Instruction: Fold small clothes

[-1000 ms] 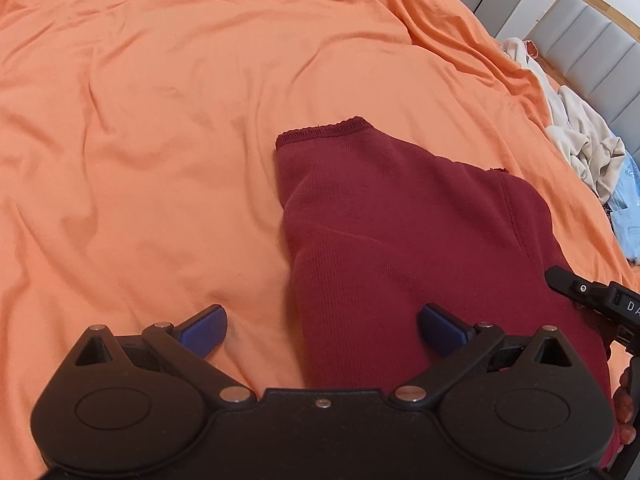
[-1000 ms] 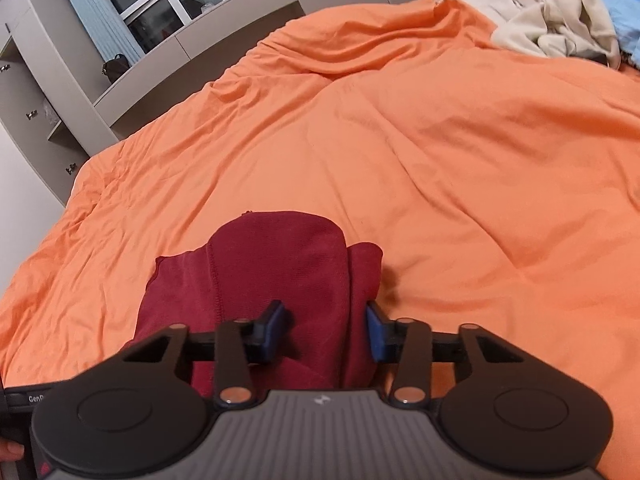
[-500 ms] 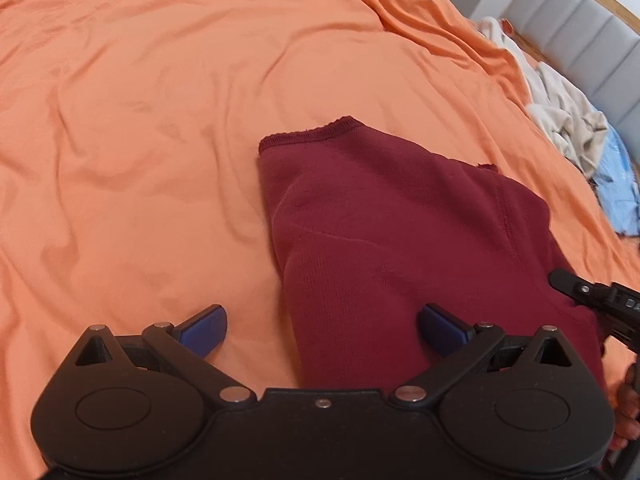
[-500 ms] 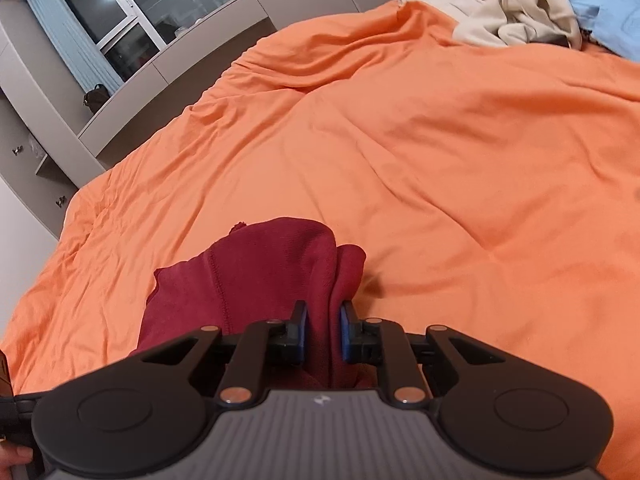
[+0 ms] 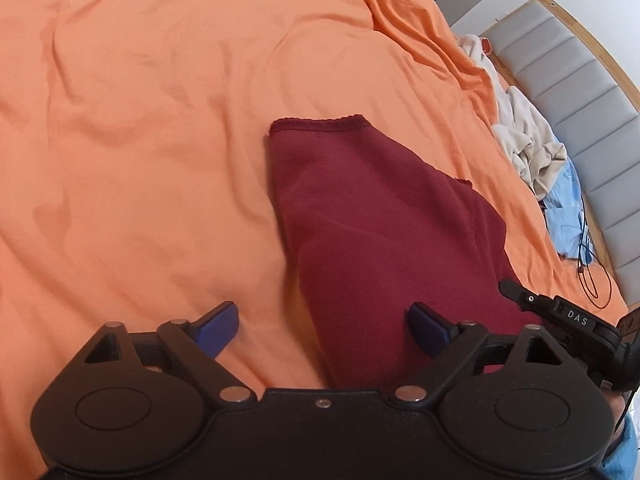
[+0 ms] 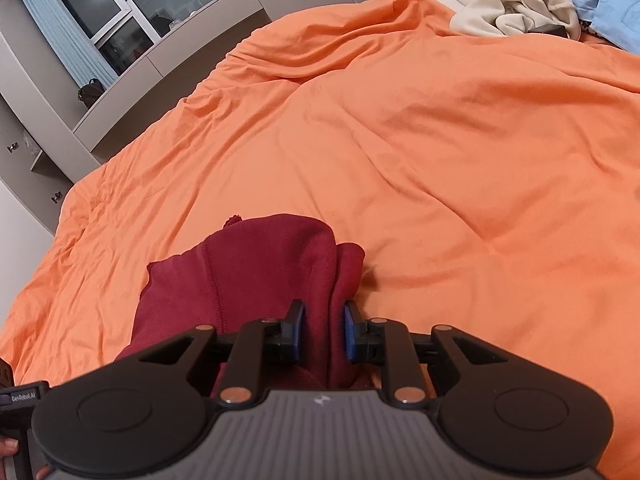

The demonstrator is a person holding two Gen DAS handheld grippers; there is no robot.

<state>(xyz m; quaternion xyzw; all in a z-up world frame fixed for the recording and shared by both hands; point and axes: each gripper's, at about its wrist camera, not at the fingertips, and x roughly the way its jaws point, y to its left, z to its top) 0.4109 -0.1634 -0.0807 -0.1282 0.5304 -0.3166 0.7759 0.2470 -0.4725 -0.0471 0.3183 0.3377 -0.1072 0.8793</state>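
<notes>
Firstly, left wrist view. The left tongs (image 5: 322, 326) stand wide apart, with their jaws having just closed in a little; one blue pad (image 5: 218, 326) lies over the orange bed cover (image 5: 160, 140), the other over the dark red garment (image 5: 380, 232), and neither presses on the cloth, so nothing is held. The garment lies on the bed from the centre of the view down to 5 o'clock, its trimmed hem toward 12 o'clock and its left edge between the pads. At 4 o'clock part of the right tongs reaches the garment's far edge. A heap of pale and blue clothes (image 5: 536, 152) lies well apart at 2 o'clock, beside the headboard.

Secondly, right wrist view. The right tongs (image 6: 322, 330) are nearly closed, pinching a bunched fold of the garment (image 6: 248, 268); their jaws have just eased open slightly, cloth still between them. The garment sits at 7 o'clock of centre.

Judgement: one side is gripped, the other not yet. Next, the left tongs should probably settle on the near left edge and close, so both can carry a fold over evenly.
</notes>
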